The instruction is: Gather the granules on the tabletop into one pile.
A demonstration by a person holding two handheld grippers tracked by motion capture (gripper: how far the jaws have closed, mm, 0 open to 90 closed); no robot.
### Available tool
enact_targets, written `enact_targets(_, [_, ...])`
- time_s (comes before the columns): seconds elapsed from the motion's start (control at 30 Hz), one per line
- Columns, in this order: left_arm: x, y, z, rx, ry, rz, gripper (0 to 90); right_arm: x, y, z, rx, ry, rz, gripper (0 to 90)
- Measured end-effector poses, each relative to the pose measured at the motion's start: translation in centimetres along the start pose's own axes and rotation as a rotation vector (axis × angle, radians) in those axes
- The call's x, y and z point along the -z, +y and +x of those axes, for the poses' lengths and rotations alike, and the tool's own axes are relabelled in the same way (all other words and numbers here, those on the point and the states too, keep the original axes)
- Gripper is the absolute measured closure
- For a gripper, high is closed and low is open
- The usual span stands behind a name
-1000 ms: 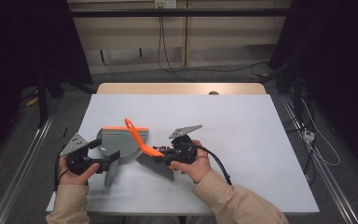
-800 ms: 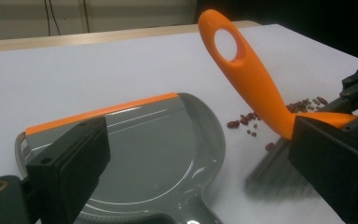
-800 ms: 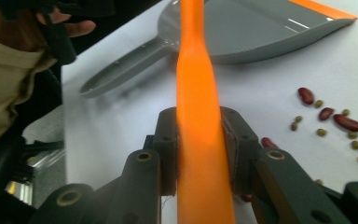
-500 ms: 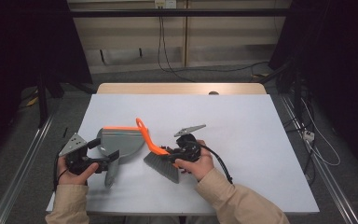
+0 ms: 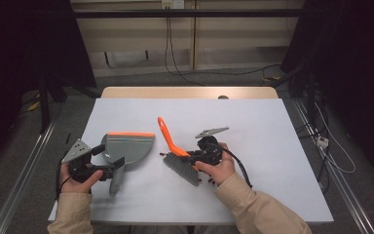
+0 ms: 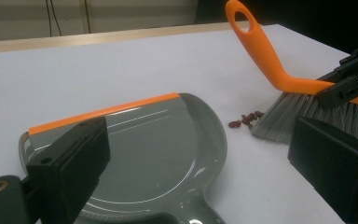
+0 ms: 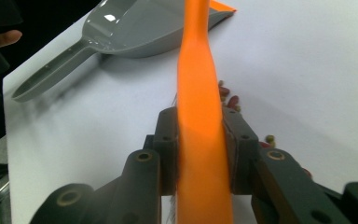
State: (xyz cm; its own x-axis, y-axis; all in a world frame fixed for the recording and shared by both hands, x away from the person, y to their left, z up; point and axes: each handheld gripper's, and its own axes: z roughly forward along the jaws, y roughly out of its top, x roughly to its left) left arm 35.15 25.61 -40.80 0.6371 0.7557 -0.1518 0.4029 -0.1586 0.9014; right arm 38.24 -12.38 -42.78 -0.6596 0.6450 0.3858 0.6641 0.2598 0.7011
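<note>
A person seated at a white table (image 5: 272,146) works a hand brush (image 5: 177,158) and a grey dustpan (image 5: 129,146) with two handheld grippers. The right gripper (image 5: 195,157), seen from above just right of centre, has its jaws clamped on the brush's orange handle, which rises tilted up and away toward the table's far side; the right gripper view shows that handle (image 7: 199,116) pinched tight between the two black jaws. The grey bristles rest on the tabletop, and a small cluster of dark red beans (image 6: 244,119) lies just beside their edge, between brush and dustpan. The dustpan lies flat near the left front of the table, its orange lip (image 6: 105,112) facing the far side. The left gripper (image 5: 114,170) sits at the pan's handle end with its jaws spread wide; whether they touch the handle is hard to judge, since the left gripper view cuts it off at the bottom edge.
</note>
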Motion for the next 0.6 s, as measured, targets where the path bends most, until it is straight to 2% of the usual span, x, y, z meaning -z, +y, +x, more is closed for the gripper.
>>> enact_targets(0.17, [0.0,0.0,0.0,0.003,0.001,-0.003,5.5,0.5,0.1,0.0,-0.008,0.003,-0.025,71.0])
enact_targets(0.27, [-0.1,0.0,0.0,0.002,-0.001,-0.004,5.5,0.4,0.5,0.4,-0.03,0.026,-0.046,71.0])
enact_targets(0.33, [-0.1,0.0,0.0,0.004,0.0,-0.003,5.5,0.2,0.9,0.7,-0.023,0.014,-0.058,71.0])
enact_targets(0.47, [0.0,0.0,0.1,0.0,-0.002,0.0,5.5,-1.0,1.8,1.2,-0.04,0.025,-0.075,71.0])
enact_targets(0.6, [-0.1,0.0,0.1,0.003,-0.003,-0.002,5.5,-2.8,2.6,1.6,-0.048,0.008,-0.07,71.0])
